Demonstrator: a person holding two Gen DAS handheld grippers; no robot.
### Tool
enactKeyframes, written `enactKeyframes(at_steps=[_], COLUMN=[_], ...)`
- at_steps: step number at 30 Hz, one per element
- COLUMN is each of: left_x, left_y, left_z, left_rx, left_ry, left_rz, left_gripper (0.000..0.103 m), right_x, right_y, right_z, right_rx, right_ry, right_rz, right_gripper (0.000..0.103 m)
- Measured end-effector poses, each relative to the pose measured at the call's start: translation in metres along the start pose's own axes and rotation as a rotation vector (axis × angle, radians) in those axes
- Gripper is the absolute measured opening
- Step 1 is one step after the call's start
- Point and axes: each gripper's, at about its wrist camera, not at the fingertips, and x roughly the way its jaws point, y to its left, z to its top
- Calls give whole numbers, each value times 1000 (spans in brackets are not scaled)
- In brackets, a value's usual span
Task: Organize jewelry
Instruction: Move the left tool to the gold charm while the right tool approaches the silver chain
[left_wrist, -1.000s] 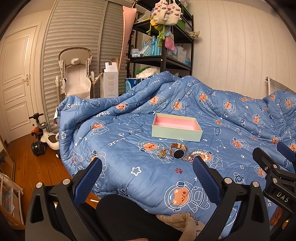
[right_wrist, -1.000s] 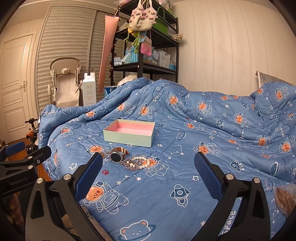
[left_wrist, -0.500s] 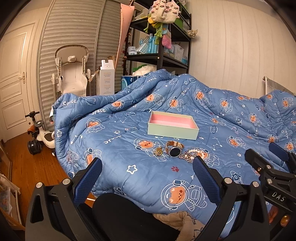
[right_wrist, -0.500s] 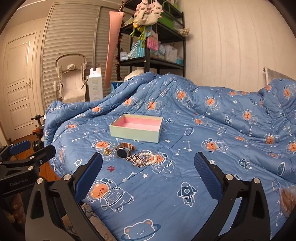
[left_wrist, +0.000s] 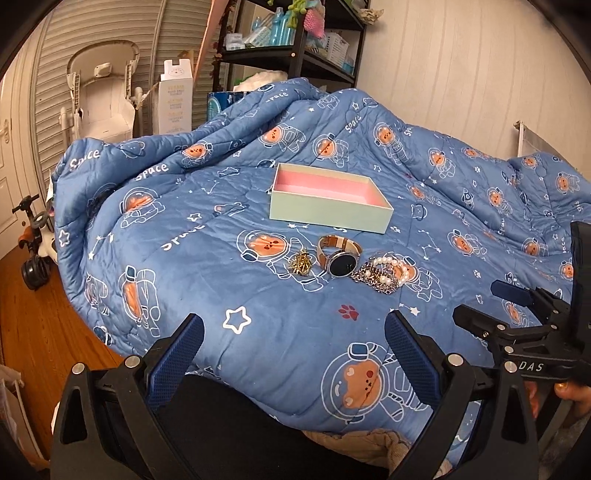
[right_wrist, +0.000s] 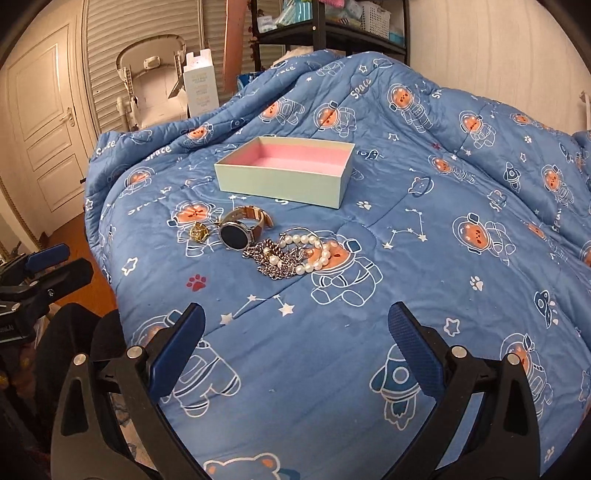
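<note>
While I have brought both tools closer and tipped them down toward the bed (left_wrist: 207, 295), the jewelry now sits larger in both views, so the first pick is within reach. My left hand-held gripper (left_wrist: 293, 354) hangs with its jaws spread wide and nothing between them; my right hand-held gripper (right_wrist: 295, 347) is likewise spread and empty. On the blue quilt lie a small gold piece (left_wrist: 302, 261), a watch (left_wrist: 340, 258), and a chain tangled with a pearl bracelet (right_wrist: 295, 254), all just in front of the box (left_wrist: 328, 212), whose pink inside shows nothing yet. Nothing has been moved, so I judge the sorting hasn't begun.
</note>
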Motion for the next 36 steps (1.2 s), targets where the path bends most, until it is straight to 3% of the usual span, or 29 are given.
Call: enactKeyframes(at_steps=[3,10,15,20,28,36], left_x=[15,42,60,75,103,124], left_y=[3,10,11,16,18,8], left_z=[1,-4,-4,1,12,26], left_rx=[14,-1,1,6,37,133], left_ry=[33,108,151,163,178,153], left_rz=[-18,-46,-64,-79,-92,-78], left_gripper=[96,96,96,91,67,61], right_x=[13,36,62,91,114,125], right_y=[-3,4,0,-11,-9,-14], right_z=[4,12,18,20,26,31], right_rx=[-14,-60,20,133,160,200], right_ry=[25,73,165,245,273,262], right_rz=[3,141,235,249,226,198], right_gripper=[98,96,68,50,45,26])
